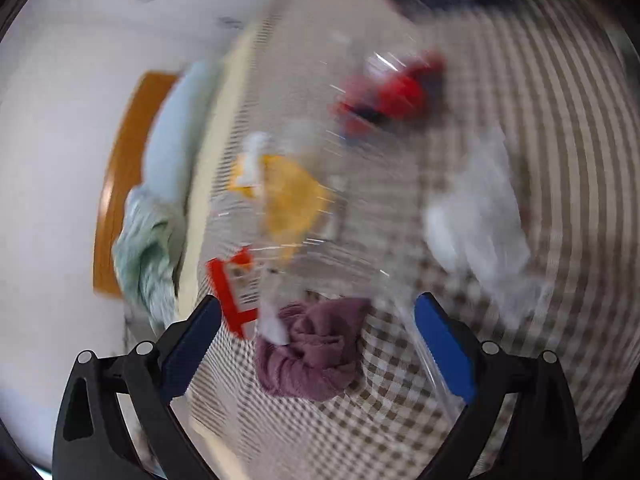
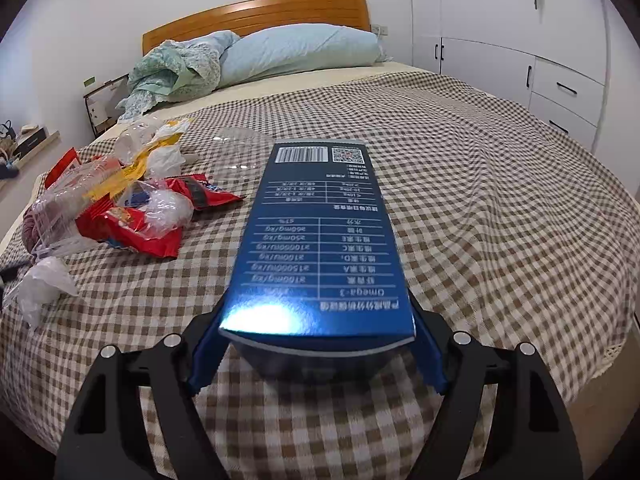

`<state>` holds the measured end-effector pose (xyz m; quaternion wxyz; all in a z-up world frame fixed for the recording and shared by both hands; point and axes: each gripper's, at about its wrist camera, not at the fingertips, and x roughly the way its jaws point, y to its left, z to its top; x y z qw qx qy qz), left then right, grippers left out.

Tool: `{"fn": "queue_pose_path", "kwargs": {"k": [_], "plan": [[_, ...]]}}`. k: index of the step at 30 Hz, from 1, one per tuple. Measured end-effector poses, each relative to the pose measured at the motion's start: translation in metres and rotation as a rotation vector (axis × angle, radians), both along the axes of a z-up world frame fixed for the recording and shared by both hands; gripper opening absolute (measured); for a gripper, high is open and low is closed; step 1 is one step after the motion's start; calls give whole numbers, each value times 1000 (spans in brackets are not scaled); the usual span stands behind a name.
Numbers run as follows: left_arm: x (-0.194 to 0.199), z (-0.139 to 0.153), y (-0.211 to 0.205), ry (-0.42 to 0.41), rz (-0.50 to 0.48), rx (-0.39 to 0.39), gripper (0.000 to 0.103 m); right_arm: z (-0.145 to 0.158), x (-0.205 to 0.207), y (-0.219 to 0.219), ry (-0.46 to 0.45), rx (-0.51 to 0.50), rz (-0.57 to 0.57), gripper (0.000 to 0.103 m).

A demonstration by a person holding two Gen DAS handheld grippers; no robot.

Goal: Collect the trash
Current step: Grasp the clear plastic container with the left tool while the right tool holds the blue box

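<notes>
My right gripper (image 2: pixel 316 344) is shut on a long blue cardboard box (image 2: pixel 320 240) and holds it above the checked bedspread (image 2: pixel 480 200). A heap of trash lies to its left: red snack wrappers (image 2: pixel 132 228), a yellow wrapper (image 2: pixel 136 164), clear plastic packaging (image 2: pixel 64 208) and a white crumpled bag (image 2: pixel 38 288). The left wrist view is motion-blurred. My left gripper (image 1: pixel 320 340) is open over a clear plastic bag (image 1: pixel 320 200) holding a yellow wrapper (image 1: pixel 292 196) and red wrappers (image 1: pixel 396 92). A purple cloth (image 1: pixel 316 356) lies between the fingers. White crumpled plastic (image 1: pixel 480 216) lies to the right.
Pillow (image 2: pixel 304 52), crumpled green quilt (image 2: pixel 176 68) and wooden headboard (image 2: pixel 256 12) are at the bed's head. White wardrobes and drawers (image 2: pixel 560 60) stand right of the bed. A bedside shelf (image 2: pixel 104 100) stands at the left.
</notes>
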<state>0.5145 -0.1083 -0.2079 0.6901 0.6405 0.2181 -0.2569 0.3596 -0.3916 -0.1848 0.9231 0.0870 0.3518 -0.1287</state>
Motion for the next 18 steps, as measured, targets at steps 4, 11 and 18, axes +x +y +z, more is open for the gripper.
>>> {"fn": "queue_pose_path", "kwargs": {"k": [4, 11, 18], "plan": [[11, -9, -15, -41, -13, 19, 94, -2, -2, -14, -11, 65, -21, 72], [16, -17, -42, -70, -29, 53, 68, 13, -10, -19, -10, 99, 5, 59], [21, 56, -41, 31, 74, -177, 67, 51, -31, -26, -1, 57, 84, 59]]}}
